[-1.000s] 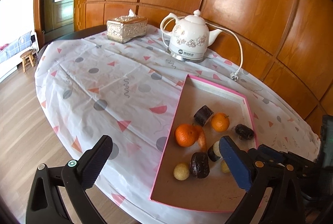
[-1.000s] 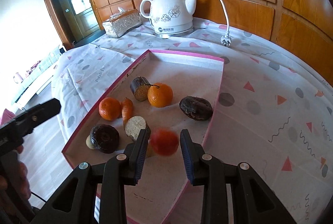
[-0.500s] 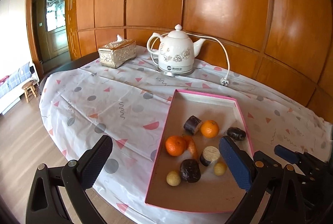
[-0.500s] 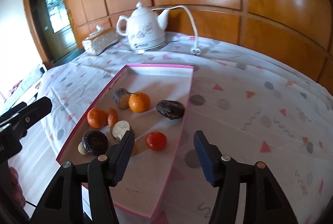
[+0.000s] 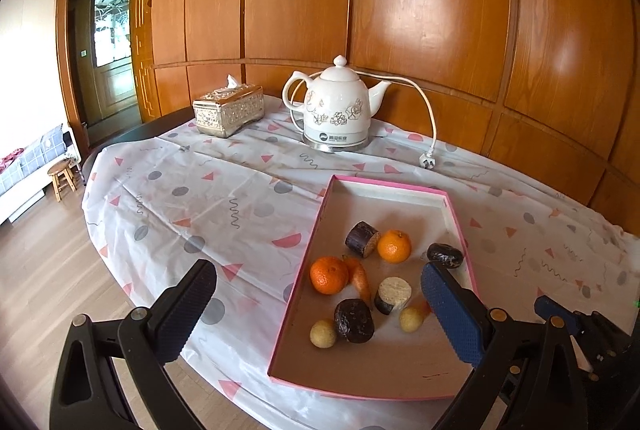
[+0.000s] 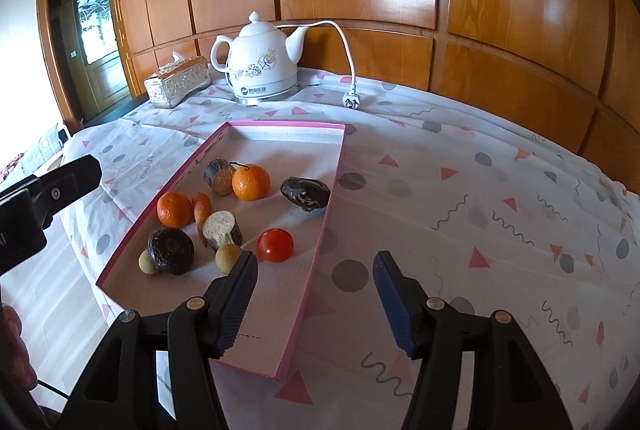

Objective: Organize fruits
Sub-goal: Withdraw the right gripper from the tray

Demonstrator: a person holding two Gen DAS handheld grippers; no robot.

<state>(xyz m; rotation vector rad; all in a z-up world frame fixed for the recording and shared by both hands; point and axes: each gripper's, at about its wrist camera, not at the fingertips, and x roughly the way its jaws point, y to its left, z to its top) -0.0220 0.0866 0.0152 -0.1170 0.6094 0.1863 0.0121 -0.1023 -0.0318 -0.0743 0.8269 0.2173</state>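
Big table under a spotted cloth, wood panelling behind it. On the cloth sits the pink-rimmed tray, long and shallow, and that is where all the fruit is.

At the back a white kettle stands on its base, cord trailing to a loose plug, with a silver tissue box just beside it.

Both grippers hover at the near end of the tray. The left gripper is spread wide, one finger out over the cloth and one over the tray, with nothing between them. The right gripper is spread too — its fingers straddle the tray's right rim and grip nothing.

In the tray: one orange touching a dark cut chunk, a second orange on the left with a carrot against it. A dark oblong piece lies by the right rim. Nearer, a pale-faced chunk, a dark round lump, and a red tomato sitting free just ahead of the right gripper's fingers. Smallest of all — two yellowish balls, one either side of the dark lump.
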